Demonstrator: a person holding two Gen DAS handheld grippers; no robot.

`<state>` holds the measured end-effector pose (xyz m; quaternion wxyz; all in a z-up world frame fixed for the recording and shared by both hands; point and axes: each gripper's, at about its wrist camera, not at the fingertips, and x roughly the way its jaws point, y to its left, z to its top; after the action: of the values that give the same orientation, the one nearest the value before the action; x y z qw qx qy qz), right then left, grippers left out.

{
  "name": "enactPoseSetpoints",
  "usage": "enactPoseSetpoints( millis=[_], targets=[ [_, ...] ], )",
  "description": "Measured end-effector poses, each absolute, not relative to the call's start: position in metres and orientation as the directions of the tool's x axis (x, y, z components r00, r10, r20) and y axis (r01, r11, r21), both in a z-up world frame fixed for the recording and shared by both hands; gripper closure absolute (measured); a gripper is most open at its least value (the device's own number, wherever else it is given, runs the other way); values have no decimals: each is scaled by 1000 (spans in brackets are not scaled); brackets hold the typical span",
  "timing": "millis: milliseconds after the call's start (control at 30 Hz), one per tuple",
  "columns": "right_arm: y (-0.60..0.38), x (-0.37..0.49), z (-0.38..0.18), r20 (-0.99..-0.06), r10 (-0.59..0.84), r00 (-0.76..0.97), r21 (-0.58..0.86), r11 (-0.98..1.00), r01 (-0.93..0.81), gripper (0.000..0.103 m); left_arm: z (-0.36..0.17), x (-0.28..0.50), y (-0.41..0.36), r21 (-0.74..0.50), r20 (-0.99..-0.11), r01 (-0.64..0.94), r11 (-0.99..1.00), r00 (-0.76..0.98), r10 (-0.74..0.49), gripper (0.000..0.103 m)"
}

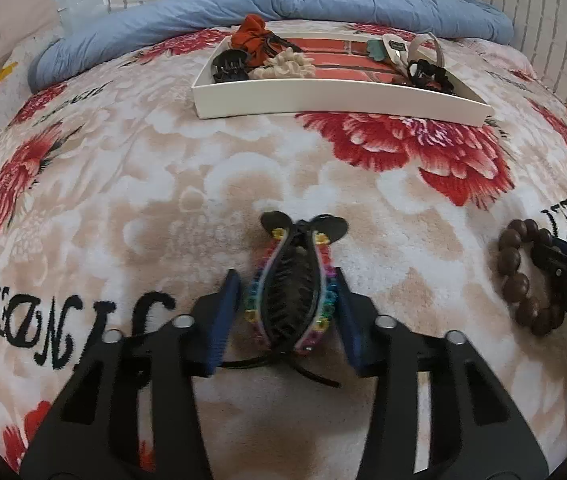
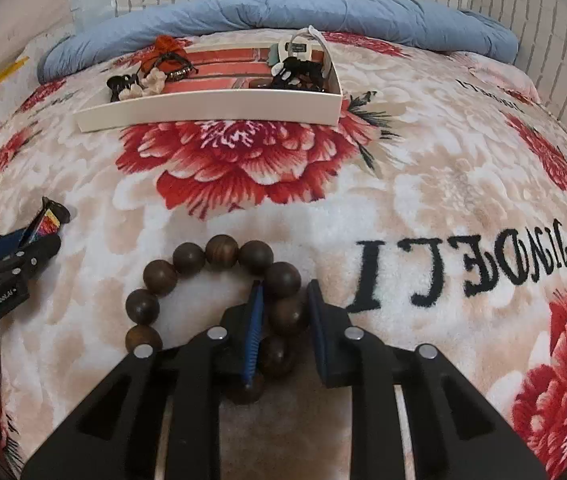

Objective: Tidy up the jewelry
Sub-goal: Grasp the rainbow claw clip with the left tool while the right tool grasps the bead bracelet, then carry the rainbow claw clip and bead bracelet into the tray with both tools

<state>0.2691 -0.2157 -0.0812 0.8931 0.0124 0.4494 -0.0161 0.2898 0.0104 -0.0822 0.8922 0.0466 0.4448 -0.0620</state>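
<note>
— Wooden beads [image 2: 219,280] on bed, pinched by right claw [image 2: 283,312]; hair clip [image 1: 293,292] nipped in left claw [image 1: 287,308].
— Grasping step. Next: lift both, carry to tray [image 1: 323,100], drop gently.

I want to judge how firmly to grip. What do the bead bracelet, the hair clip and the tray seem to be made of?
Bead bracelet: probably wood, matte dark brown, with faint grain lines on the round beads.
Hair clip: likely hard plastic, black teeth, edged with small glossy rainbow-coloured pieces.
Tray: looks like stiff cardboard, smooth off-white walls with sharp thin edges; plastic cannot be excluded.
</note>
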Motion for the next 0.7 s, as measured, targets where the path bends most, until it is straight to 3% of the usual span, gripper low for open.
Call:
enactPoseSetpoints(
  millis=[700],
  targets=[
    [-223,281,-27,-681,41,731,56,998,-4,84,-44,295,24,-9,-731,125,992,676,-92,66]
  ],
)
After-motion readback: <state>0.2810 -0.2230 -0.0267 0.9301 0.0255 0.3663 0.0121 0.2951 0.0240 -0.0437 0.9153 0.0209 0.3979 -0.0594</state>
